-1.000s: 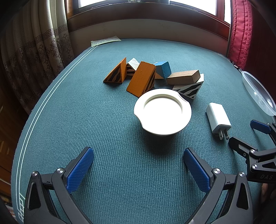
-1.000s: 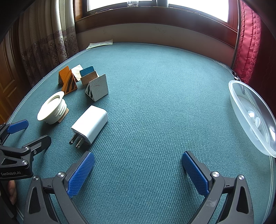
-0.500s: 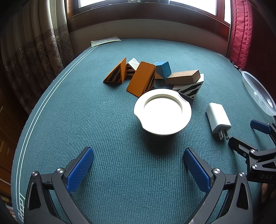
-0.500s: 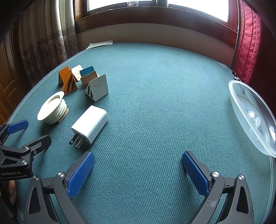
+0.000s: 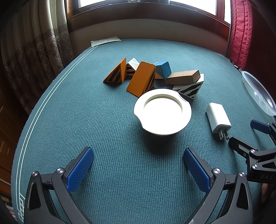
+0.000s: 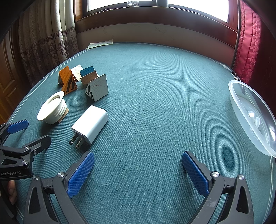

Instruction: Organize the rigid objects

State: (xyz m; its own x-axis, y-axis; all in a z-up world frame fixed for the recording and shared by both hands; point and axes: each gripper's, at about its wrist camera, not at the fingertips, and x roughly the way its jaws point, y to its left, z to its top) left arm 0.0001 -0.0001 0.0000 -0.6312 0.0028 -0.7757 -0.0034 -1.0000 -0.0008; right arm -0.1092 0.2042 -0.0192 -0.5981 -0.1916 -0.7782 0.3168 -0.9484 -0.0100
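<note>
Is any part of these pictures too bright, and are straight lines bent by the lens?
Left wrist view: the white flanged ring is overexposed inside; the table's white border lines curve strongly. Right wrist view: the window is blown out; the clear plastic container shows glare.

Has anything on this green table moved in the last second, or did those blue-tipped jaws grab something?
Nothing visibly changed. Both grippers, left and right, stay open and empty above the cloth; the white round fitting, the charger, the wooden blocks and the clear container lie exactly as before.
</note>
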